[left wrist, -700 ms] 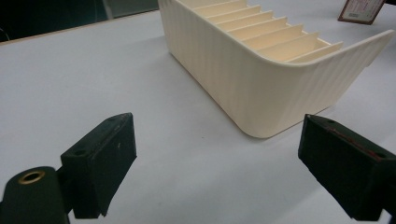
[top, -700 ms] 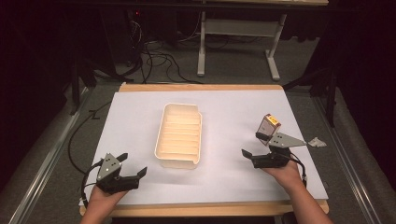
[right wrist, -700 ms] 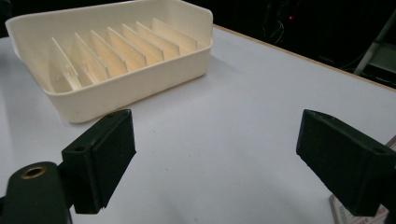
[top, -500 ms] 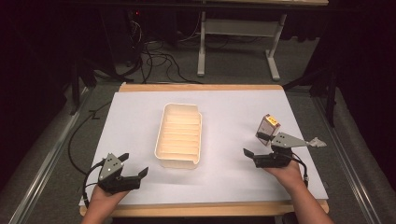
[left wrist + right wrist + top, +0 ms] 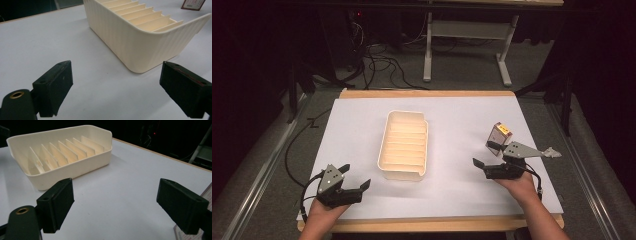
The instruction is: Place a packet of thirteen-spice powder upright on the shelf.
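— What have you got on the left side?

— My left gripper sits at the near left of the white table, jaws spread wide with only bare tabletop between them. In the left gripper view they point at the near end of the cream slotted tray, which stands apart from them.

— And the right?

— My right gripper is at the near right, jaws spread just as wide and gripping nothing. In the right gripper view the tray lies off to the far left of the jaws, well apart. A small card lies on the table just beyond this gripper; I see its edge beside the right-hand jaw in the right gripper view, but I cannot tell whether they touch.

— Where is the tray overall?

— Middle of the table, between the two grippers, long side running near to far, slots empty.
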Demonstrator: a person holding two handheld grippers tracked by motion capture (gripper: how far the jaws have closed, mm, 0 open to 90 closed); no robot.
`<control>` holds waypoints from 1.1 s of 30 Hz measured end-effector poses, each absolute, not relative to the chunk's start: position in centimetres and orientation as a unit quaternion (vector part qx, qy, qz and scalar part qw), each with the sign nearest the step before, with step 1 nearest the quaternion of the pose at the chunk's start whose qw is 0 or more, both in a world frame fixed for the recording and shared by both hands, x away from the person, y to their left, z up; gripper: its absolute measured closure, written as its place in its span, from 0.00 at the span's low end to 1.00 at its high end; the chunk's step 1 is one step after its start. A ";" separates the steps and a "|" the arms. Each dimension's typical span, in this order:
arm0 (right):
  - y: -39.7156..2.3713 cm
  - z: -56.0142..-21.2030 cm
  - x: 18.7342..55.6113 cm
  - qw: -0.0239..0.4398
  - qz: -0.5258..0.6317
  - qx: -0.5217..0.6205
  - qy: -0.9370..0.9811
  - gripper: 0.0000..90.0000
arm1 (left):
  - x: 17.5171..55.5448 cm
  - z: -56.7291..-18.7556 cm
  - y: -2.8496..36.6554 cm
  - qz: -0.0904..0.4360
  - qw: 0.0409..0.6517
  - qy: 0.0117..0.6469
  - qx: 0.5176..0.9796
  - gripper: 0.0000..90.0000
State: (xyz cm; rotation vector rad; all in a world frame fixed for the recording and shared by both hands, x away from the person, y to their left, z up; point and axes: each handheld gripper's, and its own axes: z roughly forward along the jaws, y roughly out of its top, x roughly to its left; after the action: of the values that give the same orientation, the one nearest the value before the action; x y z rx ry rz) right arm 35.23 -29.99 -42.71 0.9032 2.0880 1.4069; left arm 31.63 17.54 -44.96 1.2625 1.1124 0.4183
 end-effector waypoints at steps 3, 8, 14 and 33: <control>-30.2 -42.4 35.2 0.235 0.517 0.328 0.754 0.16 | 31.6 -45.0 17.5 0.184 0.646 0.487 0.558 0.13; -30.8 -41.7 35.4 0.240 0.517 0.332 0.751 0.15 | 31.6 -45.0 17.5 0.182 0.646 0.488 0.558 0.13; -31.9 -41.3 35.7 0.236 0.525 0.345 0.741 0.12 | 31.7 -45.1 17.4 0.181 0.645 0.488 0.560 0.13; -34.8 -40.0 36.8 0.262 0.520 0.382 0.718 0.08 | 31.7 -45.2 17.3 0.180 0.643 0.488 0.562 0.13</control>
State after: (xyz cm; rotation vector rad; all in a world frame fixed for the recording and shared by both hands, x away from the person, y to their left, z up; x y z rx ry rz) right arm 36.84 -34.85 -39.99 1.0343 1.9424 1.4071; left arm 31.71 17.30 -45.19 1.2814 1.1114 0.4101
